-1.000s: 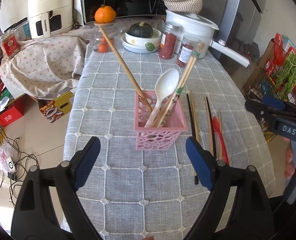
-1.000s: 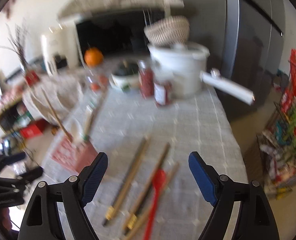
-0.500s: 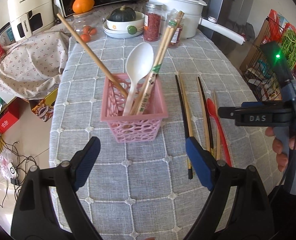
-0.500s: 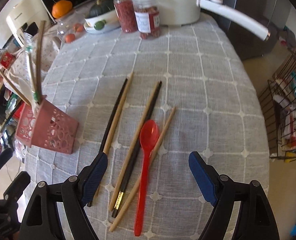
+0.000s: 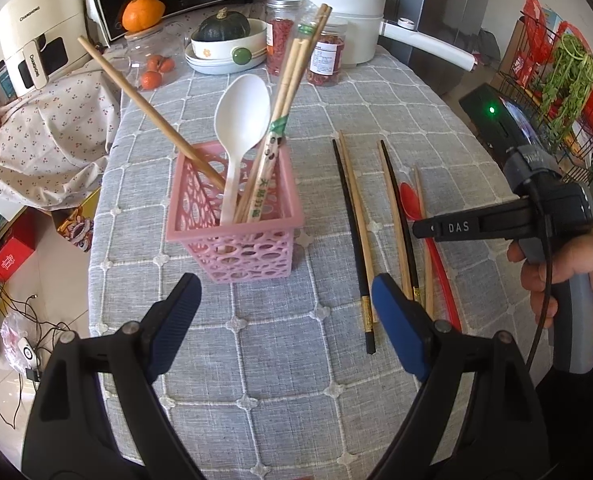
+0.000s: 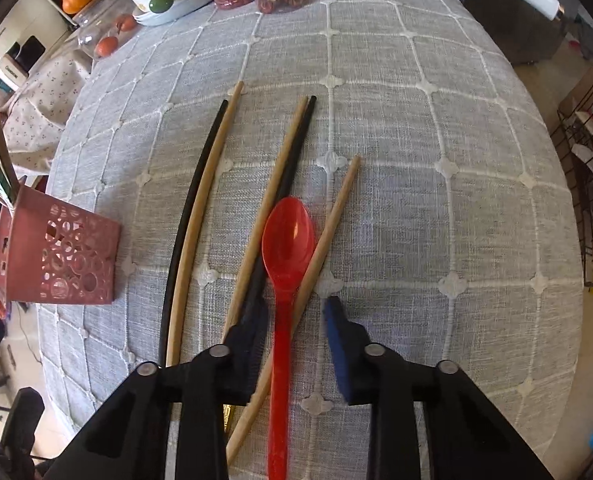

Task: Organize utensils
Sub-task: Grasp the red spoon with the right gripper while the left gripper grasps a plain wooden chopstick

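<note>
The right gripper [image 6: 296,320], wide apart half a second ago, has dropped to the tablecloth [image 6: 436,128] and is closing around the red spoon [image 6: 286,256] and a chopstick [image 6: 328,232], pads not yet pressing. The left gripper [image 5: 284,320] hangs open near the pink basket [image 5: 236,240].
</note>
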`<action>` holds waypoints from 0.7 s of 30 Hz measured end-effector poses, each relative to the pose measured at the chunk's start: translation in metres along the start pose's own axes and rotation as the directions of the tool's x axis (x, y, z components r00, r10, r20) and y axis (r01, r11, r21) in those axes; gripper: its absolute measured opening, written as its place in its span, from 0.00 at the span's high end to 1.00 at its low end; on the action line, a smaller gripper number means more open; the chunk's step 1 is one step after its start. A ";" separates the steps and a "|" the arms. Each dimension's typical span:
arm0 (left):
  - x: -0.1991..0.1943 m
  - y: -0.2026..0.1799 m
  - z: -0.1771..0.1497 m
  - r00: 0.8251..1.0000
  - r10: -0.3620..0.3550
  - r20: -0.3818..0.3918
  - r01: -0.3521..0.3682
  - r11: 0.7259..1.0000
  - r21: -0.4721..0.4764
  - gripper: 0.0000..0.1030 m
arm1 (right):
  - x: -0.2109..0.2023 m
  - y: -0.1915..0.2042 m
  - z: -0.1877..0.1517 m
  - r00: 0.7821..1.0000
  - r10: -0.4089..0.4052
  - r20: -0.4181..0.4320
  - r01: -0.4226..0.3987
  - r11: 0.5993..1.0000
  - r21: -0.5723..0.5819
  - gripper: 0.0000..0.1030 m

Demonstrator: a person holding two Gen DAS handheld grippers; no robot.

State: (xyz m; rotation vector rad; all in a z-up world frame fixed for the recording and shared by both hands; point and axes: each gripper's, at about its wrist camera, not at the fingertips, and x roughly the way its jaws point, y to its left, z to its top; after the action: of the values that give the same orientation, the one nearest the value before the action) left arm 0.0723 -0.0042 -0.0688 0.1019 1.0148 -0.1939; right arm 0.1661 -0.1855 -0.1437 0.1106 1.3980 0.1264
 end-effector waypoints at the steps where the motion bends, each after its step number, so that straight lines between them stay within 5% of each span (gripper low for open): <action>1: 0.000 -0.001 0.000 1.000 -0.001 0.001 0.001 1.000 0.005 0.15 | 0.001 0.001 0.001 1.000 0.008 -0.001 -0.008 1.000 -0.004 0.84; 5: -0.001 -0.004 -0.001 1.000 -0.005 0.004 0.005 1.000 0.014 0.15 | -0.002 0.000 0.001 0.999 0.034 0.003 -0.034 0.999 -0.005 0.92; 21: 0.009 -0.086 0.010 0.998 -0.056 -0.008 0.057 0.984 0.171 0.20 | -0.059 -0.072 -0.026 0.992 0.069 0.106 -0.075 0.996 0.045 0.92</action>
State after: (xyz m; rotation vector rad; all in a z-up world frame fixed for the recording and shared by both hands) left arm 0.0670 -0.0909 -0.0707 0.2295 1.0034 -0.3329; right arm 0.1325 -0.2657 -0.1011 0.2055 1.2931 0.1447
